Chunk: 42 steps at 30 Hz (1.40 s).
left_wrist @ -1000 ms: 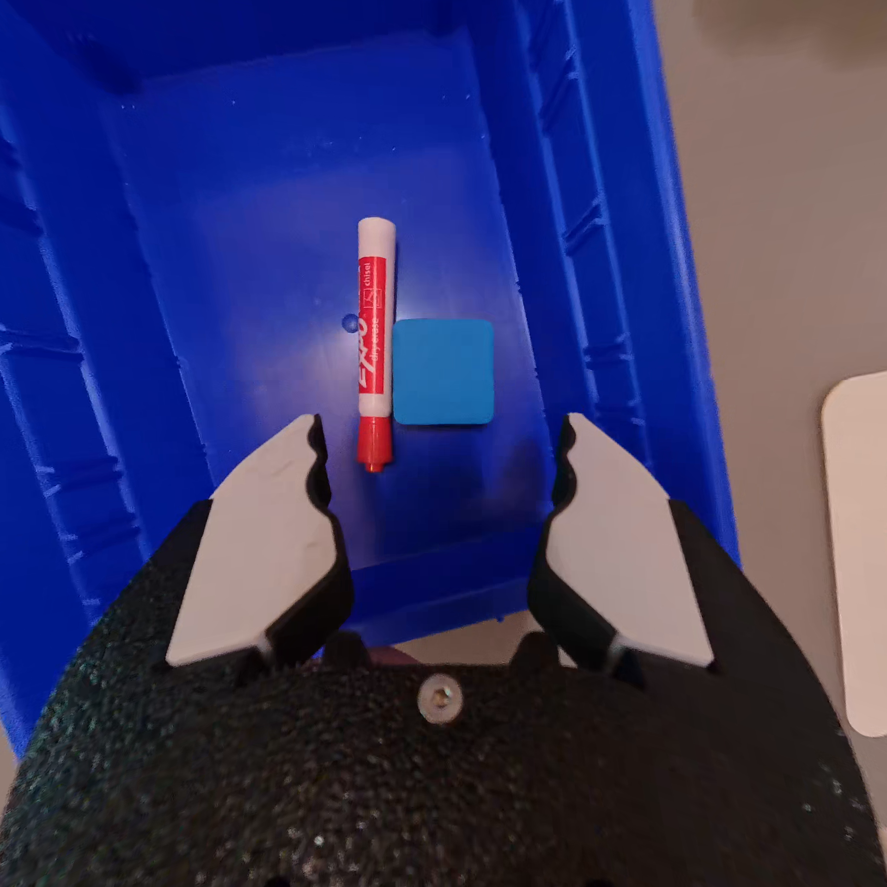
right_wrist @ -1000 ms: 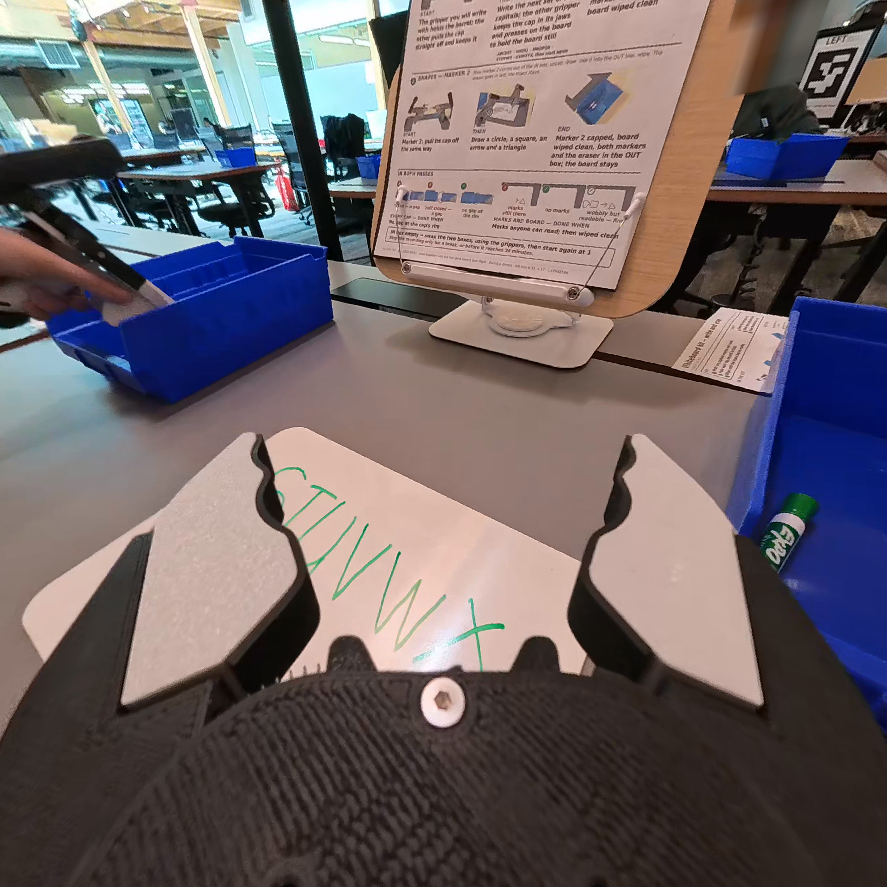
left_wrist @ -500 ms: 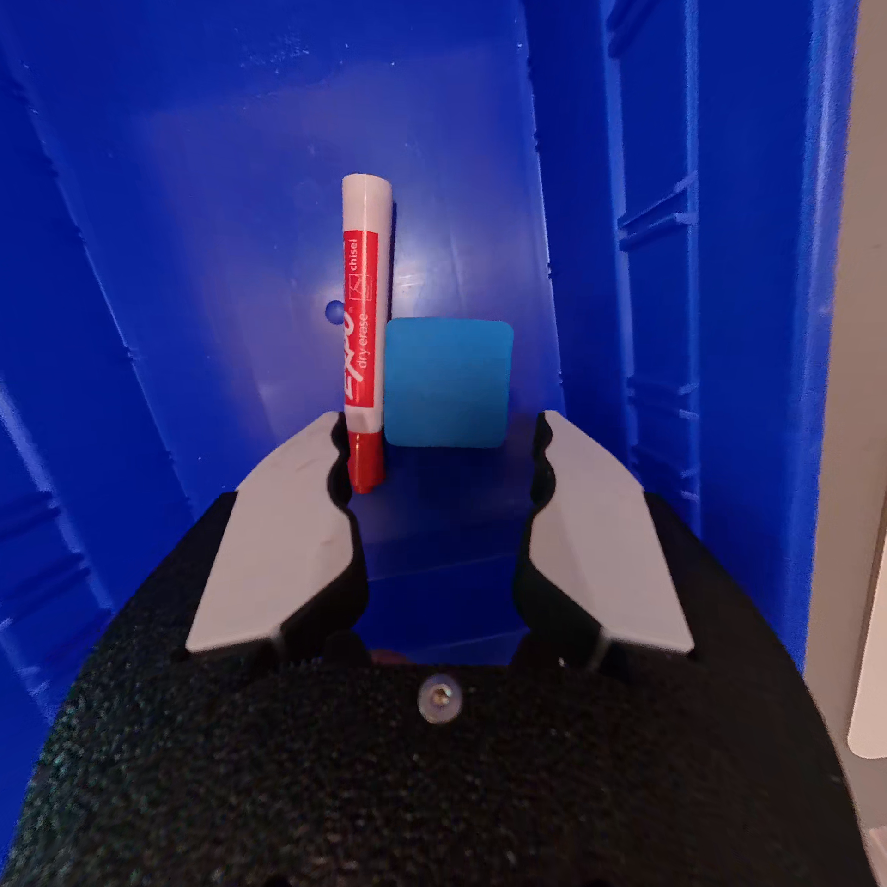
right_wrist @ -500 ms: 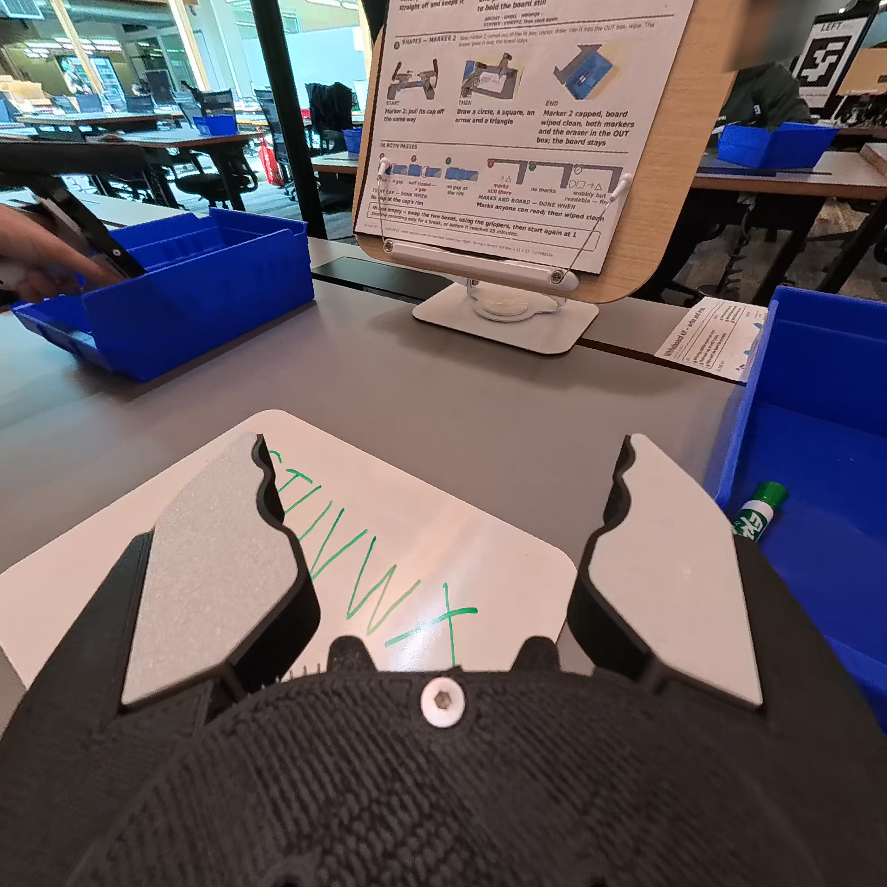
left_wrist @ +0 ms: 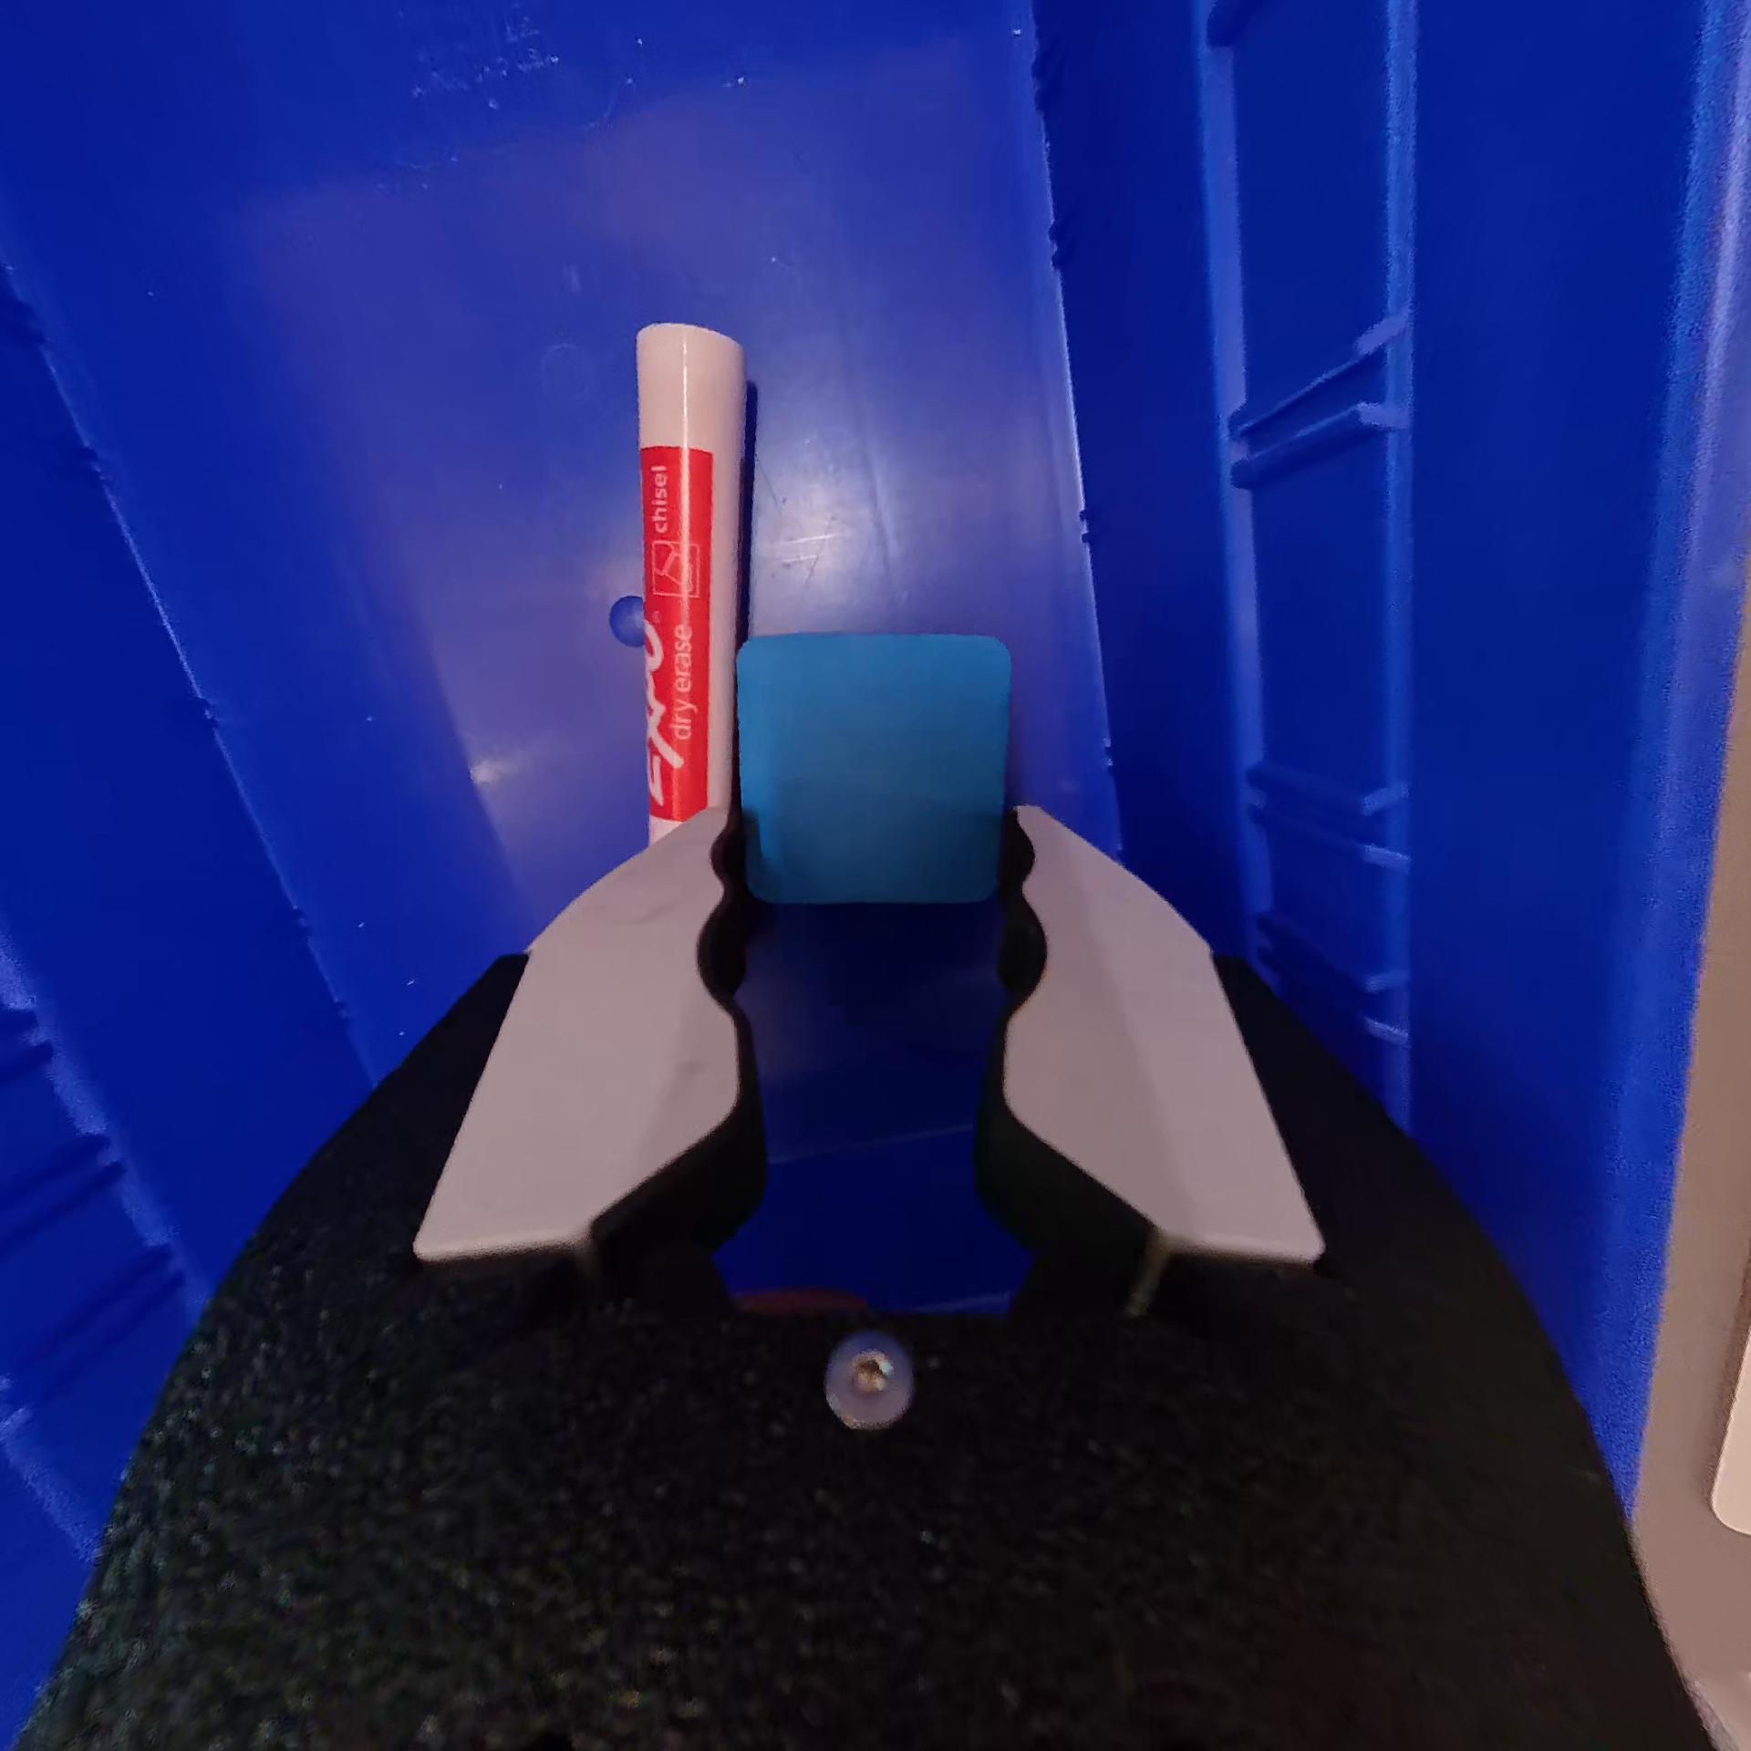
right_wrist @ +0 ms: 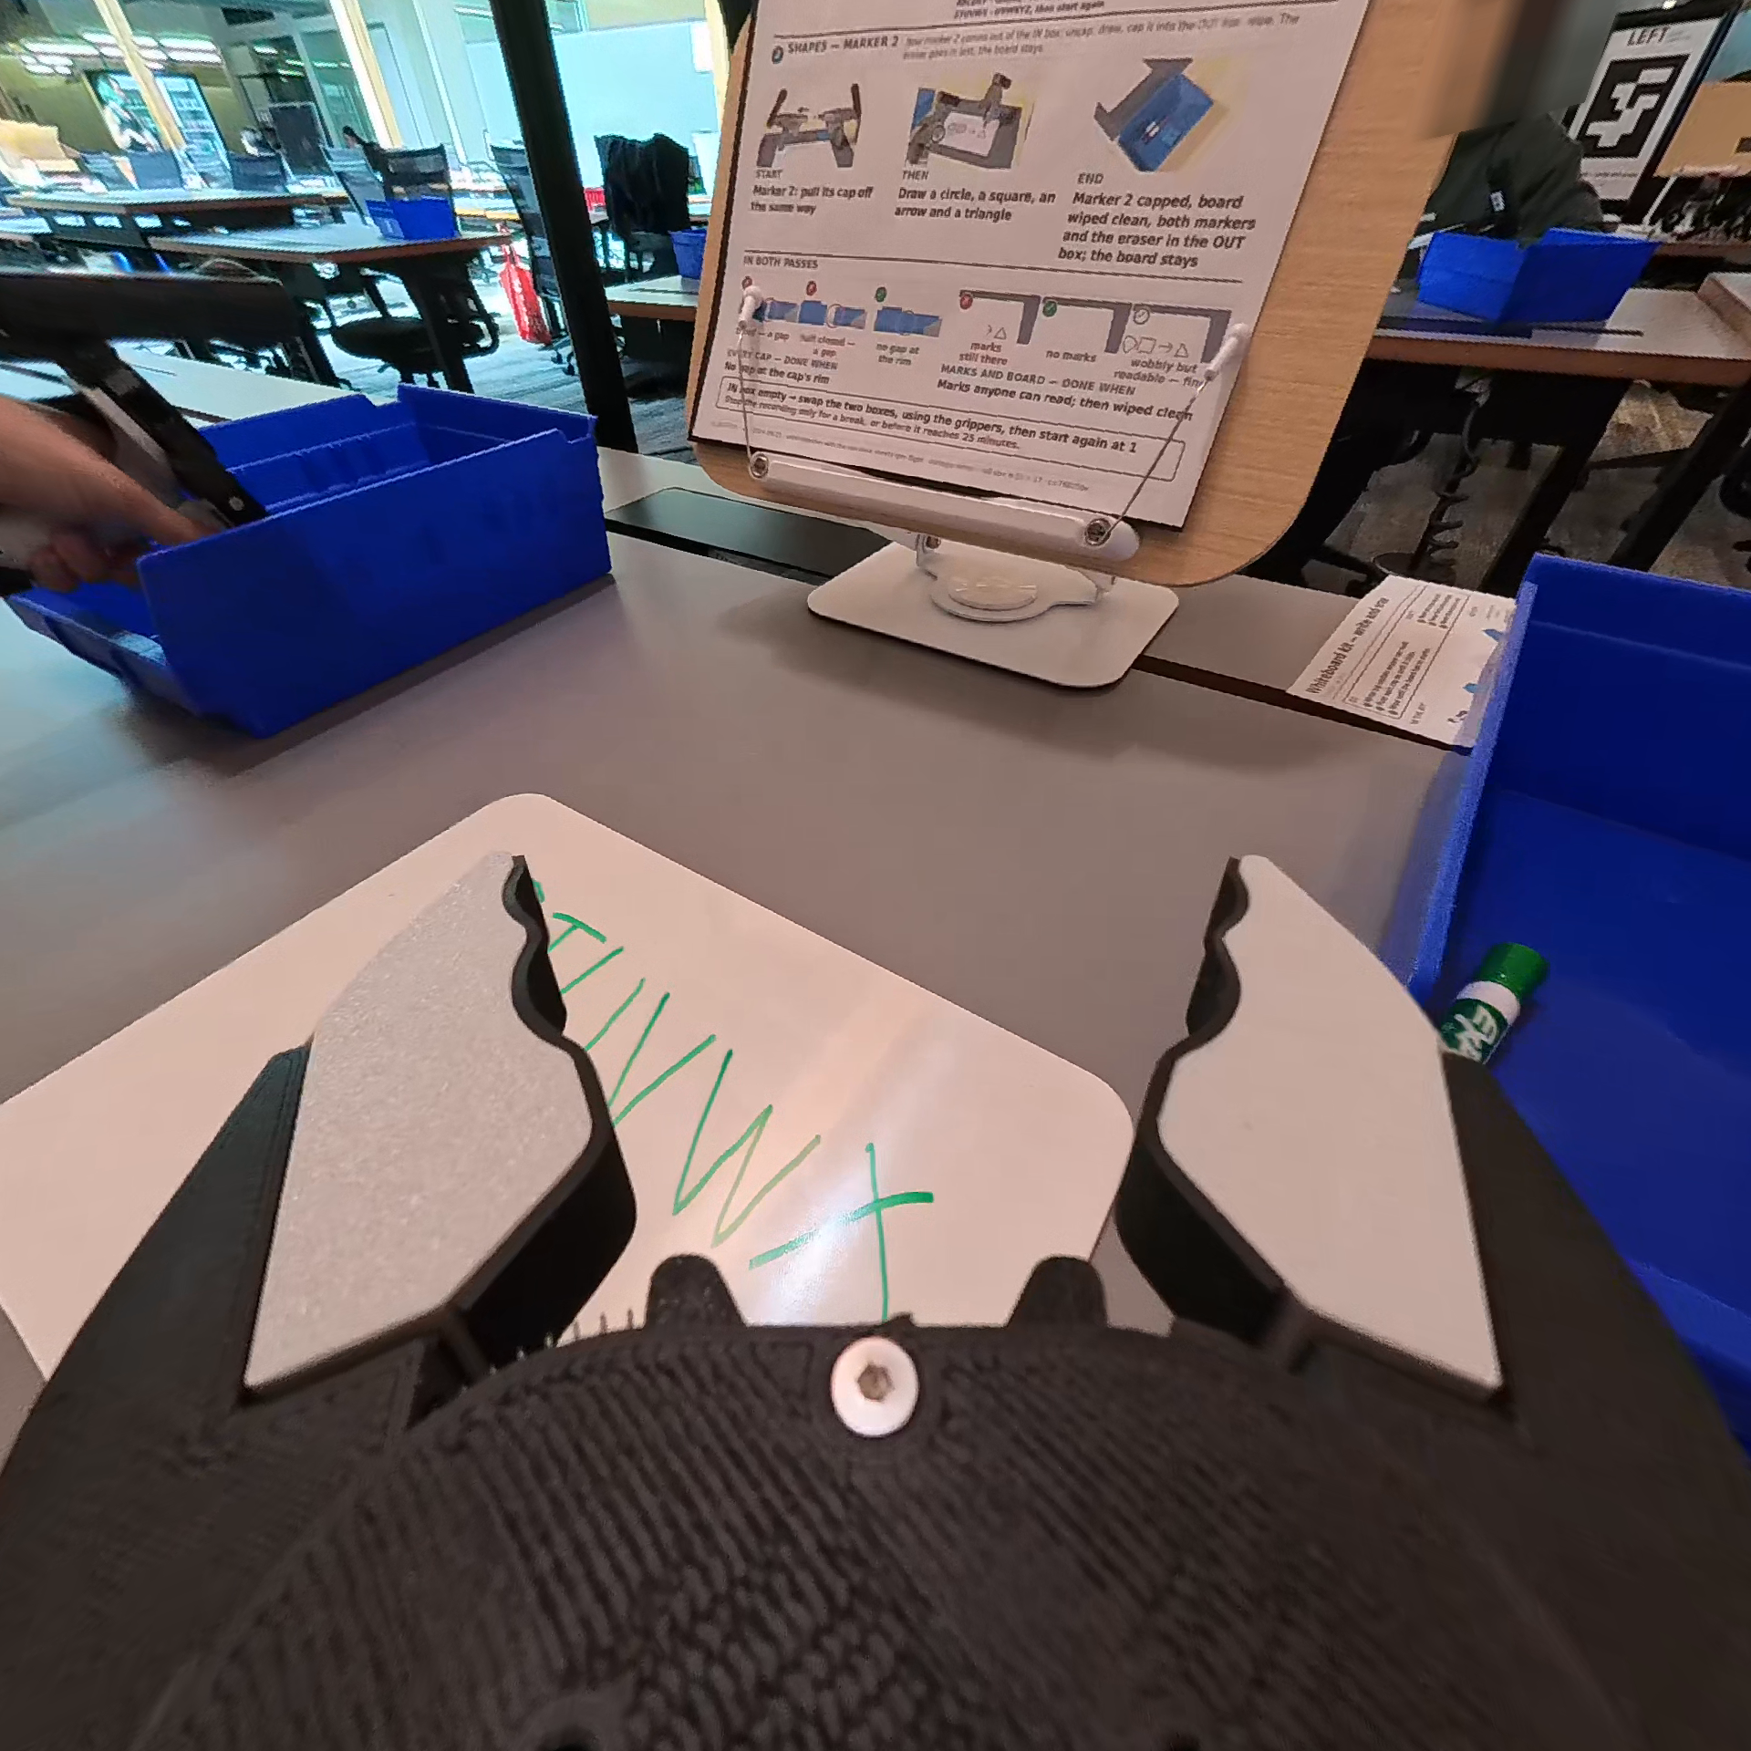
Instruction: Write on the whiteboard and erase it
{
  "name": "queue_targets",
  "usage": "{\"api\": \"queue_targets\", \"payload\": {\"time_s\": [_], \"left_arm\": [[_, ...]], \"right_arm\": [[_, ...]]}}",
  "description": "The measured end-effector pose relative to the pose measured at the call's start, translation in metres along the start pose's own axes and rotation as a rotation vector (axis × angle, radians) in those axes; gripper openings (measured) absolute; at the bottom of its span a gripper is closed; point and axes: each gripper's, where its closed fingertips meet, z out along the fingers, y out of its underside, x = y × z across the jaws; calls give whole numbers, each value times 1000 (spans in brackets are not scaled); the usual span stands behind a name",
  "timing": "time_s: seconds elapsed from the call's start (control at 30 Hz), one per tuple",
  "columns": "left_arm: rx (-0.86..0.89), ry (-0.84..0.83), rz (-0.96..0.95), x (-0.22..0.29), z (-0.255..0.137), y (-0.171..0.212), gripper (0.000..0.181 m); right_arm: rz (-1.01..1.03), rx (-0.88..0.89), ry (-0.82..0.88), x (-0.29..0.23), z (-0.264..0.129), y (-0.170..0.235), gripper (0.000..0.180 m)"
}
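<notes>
Two blue bins sit on the grey surface (right_wrist: 900, 777): one far left (right_wrist: 379, 559), one at the right edge (right_wrist: 1630, 910). I have the left gripper (left_wrist: 870, 834) down inside the left bin, fingers (left_wrist: 606, 1023) spread, their tips on either side of the near end of the blue eraser (left_wrist: 872, 749); whether they touch it I cannot tell. Eraser lies flat on the bin floor. Red marker (left_wrist: 687, 587) lies just beside it on its left, its near end hidden behind the left fingertip. Right gripper (right_wrist: 872, 910) hovers over the whiteboard (right_wrist: 853, 1042), fingers wide apart, grasping nothing. Whiteboard lies flat on the surface and carries green marks. Green marker (right_wrist: 1488, 1004) lies in the right bin. Instruction sheet on a stand (right_wrist: 995, 587) faces me from behind the board. A person's hand (right_wrist: 66, 502) grips the left gripper's handle at the left bin.
</notes>
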Motion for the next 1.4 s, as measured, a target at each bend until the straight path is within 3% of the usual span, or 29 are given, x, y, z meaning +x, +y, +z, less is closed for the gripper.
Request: {"api": "queue_targets", "payload": {"time_s": [0.2, 0.37, 0.53, 0.7, 0.9, 1.03, 1.4], "left_arm": [[57, 45, 32, 2, -5, -4, 51], [196, 169, 114, 8, -56, -17, 50], [225, 180, 367, 20, -125, -8, 49], [183, 219, 661, 79, -162, 16, 49], [172, 342, 979, 184, -169, 49, 49], [186, 396, 1122, 239, -168, 62, 49], [187, 453, 1229, 298, -160, 69, 49]], "right_arm": [[-13, -4, -35, -10, 1, 0, 126], [-30, 19, -170, -35, 1, -7, 122], [-101, 30, -441, -84, 2, -22, 116], [-252, 53, -620, -131, 10, -52, 113], [-329, 21, -765, -172, 35, -69, 101], [-339, -48, -872, -188, 40, -59, 92], [-378, -151, -911, -189, 33, -31, 83]]}}
